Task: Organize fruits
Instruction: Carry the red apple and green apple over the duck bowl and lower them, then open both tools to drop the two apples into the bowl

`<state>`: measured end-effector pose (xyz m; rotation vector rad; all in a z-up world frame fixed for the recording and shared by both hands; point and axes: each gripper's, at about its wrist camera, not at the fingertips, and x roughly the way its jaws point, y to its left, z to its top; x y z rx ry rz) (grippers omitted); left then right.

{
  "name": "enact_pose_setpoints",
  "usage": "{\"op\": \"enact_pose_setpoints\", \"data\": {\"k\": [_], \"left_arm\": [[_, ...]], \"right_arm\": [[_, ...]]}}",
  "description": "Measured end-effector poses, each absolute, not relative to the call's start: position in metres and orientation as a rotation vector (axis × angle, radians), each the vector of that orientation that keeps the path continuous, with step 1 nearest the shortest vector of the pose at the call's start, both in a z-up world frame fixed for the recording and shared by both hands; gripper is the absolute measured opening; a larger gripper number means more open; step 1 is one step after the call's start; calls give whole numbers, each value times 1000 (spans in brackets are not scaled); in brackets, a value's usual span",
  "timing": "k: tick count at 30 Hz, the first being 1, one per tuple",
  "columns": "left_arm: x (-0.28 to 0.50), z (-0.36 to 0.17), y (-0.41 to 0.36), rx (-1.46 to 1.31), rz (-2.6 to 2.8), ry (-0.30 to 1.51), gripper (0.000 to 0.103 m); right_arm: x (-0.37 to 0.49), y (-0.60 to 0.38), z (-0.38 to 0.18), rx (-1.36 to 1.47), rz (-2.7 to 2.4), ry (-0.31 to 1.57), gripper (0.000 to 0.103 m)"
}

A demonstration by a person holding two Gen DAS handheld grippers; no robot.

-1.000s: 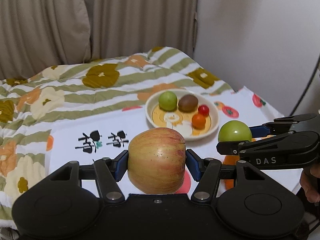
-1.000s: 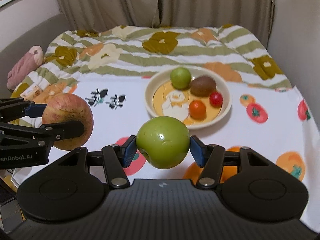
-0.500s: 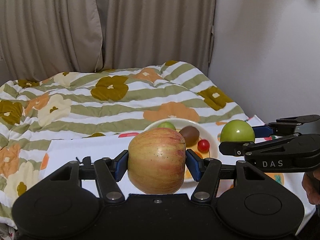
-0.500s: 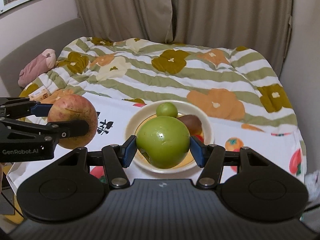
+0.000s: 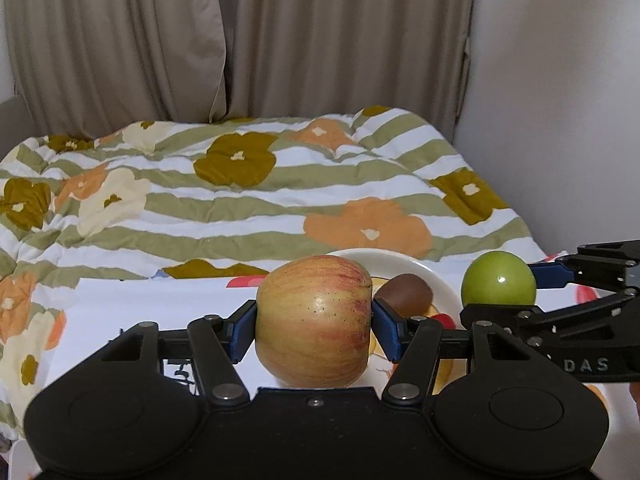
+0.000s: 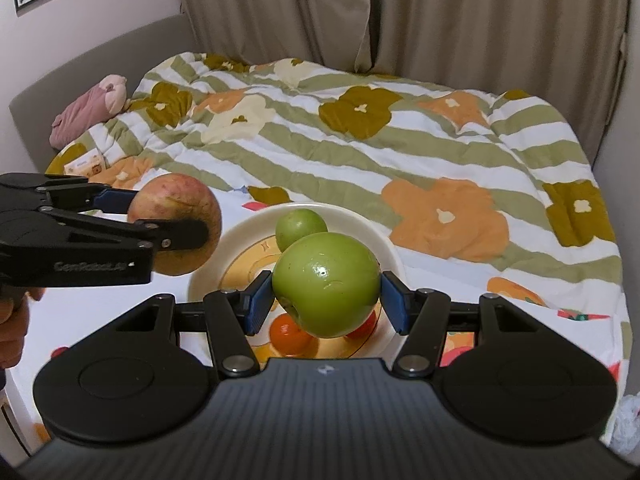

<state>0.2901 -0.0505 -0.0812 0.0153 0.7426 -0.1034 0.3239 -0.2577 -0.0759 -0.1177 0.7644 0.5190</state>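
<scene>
My left gripper (image 5: 314,324) is shut on a red-yellow apple (image 5: 314,320), held above the white cloth just left of the white plate (image 5: 436,276). My right gripper (image 6: 326,296) is shut on a green apple (image 6: 326,284), held over the plate (image 6: 224,248). In the plate lie a small green fruit (image 6: 301,226), a brown kiwi (image 5: 404,294), an orange fruit (image 6: 290,332) and a red tomato (image 5: 444,320), partly hidden by the held apples. Each gripper shows in the other's view: the green apple (image 5: 498,280) at right, the red apple (image 6: 174,228) at left.
The plate stands on a white fruit-print cloth (image 6: 520,292) over a bed with a striped floral quilt (image 5: 240,200). A pink soft toy (image 6: 88,112) lies by the headboard. Curtains (image 5: 280,40) and a wall (image 5: 560,100) stand behind.
Both grippers have moved forward towards the plate while holding their apples; the green apple now hangs over the plate and the red apple is at its left rim.
</scene>
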Motion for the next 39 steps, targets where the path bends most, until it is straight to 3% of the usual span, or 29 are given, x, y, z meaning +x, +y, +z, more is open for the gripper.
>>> {"op": "enact_pose_setpoints", "data": {"k": [20, 22, 24, 25, 39], "left_arm": [[342, -132, -67, 47, -79, 869, 65], [340, -129, -62, 20, -72, 865, 68], [335, -120, -56, 1, -63, 827, 93], [332, -115, -53, -6, -57, 809, 96], [302, -97, -34, -24, -5, 791, 96]], "right_arm": [[355, -254, -109, -123, 567, 813, 72], [356, -253, -109, -123, 567, 815, 72], [356, -253, -110, -123, 567, 815, 72], [356, -253, -110, -122, 568, 815, 72], [362, -218, -115, -177, 647, 811, 72]]}}
